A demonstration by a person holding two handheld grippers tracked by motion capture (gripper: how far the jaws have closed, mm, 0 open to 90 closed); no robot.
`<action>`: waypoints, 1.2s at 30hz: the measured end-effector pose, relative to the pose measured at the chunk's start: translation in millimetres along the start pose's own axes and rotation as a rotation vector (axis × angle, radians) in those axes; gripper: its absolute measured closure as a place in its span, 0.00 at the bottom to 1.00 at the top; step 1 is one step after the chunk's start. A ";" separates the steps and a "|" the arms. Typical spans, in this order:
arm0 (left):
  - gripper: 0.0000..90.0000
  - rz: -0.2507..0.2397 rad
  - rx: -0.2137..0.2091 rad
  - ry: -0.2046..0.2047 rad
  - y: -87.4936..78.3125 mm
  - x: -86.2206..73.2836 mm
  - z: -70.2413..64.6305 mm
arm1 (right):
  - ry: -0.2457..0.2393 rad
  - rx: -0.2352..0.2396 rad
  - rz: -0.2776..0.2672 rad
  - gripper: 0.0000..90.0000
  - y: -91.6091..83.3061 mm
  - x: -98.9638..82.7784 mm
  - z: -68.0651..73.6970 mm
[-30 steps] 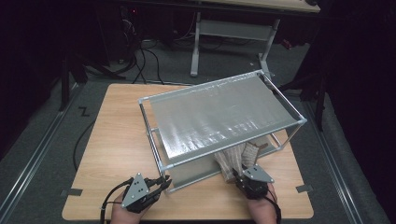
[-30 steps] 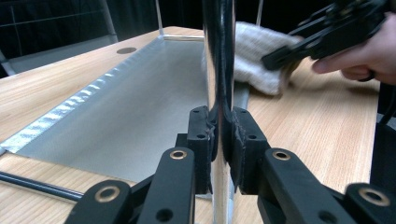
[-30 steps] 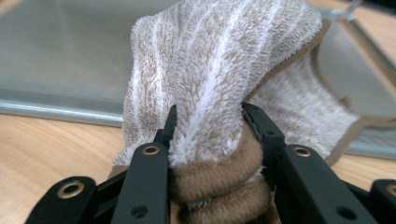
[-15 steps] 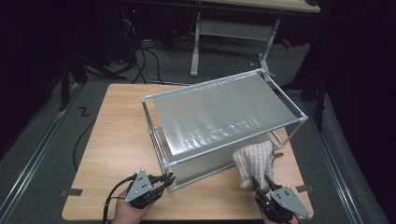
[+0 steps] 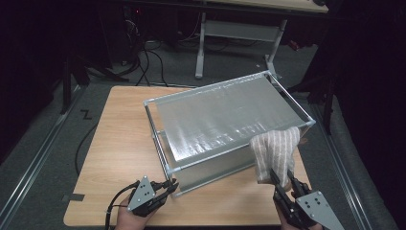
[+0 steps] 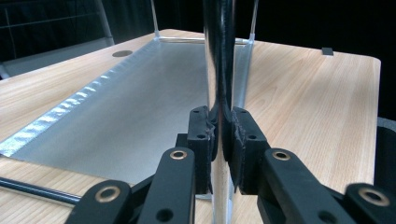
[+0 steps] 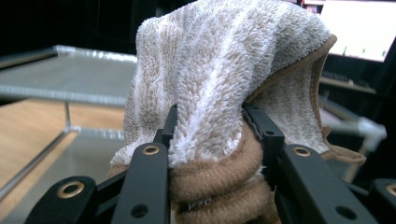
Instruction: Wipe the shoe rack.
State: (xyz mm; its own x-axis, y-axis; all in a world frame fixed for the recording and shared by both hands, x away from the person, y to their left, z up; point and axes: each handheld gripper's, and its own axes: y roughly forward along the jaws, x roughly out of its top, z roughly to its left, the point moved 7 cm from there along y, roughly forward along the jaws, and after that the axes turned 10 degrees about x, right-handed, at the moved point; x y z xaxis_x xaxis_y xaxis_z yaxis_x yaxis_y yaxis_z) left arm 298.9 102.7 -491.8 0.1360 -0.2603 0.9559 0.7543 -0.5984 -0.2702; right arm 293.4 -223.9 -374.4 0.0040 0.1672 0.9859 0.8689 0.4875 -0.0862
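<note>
A metal rack with a silver top shelf stands on the wooden table. My left gripper sits at the rack's front left corner. In the left gripper view it is shut on the shiny upright post, with the lower shelf beyond. A beige and white striped towel hangs up in the air beside the rack's front right corner. My right gripper grips it from below. In the right gripper view the jaws are shut on the folded towel.
The table's front edge lies just under both hands. A strip of bare wood runs left of the rack. Cables and a white desk frame stand on the dark floor behind the table.
The right gripper has drawn the towel out from under the top shelf and carried it up and to the right. The left gripper has stayed clamped on the post.
</note>
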 end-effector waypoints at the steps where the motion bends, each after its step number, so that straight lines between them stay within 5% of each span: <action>1: 0.88 0.001 0.002 0.002 -0.8 -0.2 -0.2 | -0.001 0.005 -0.017 0.73 4.9 6.0 0.8; 10: 0.88 0.003 0.012 0.009 -10.1 -2.4 -4.3 | -0.013 0.063 -0.062 0.73 57.7 28.7 14.2; 19: 0.88 0.010 0.023 0.025 -18.8 -4.3 -5.9 | -0.005 0.077 0.031 0.73 109.1 12.2 14.9; 29: 0.88 0.011 0.022 0.027 -20.6 -4.7 -7.3 | -0.015 0.084 0.103 0.75 110.5 0.1 14.6; 36: 0.88 0.004 -0.005 0.029 -18.8 -3.5 -15.0 | -0.021 0.068 0.093 0.75 98.1 -2.1 11.6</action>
State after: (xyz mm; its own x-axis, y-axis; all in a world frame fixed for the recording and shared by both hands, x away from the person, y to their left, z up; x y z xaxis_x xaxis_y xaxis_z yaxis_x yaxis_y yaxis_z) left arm 274.6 103.5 -491.8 0.1207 -0.2845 0.9510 0.7506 -0.6008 -0.2750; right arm 372.8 -166.4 -386.6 0.0723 0.2316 0.9701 0.8296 0.5260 -0.1873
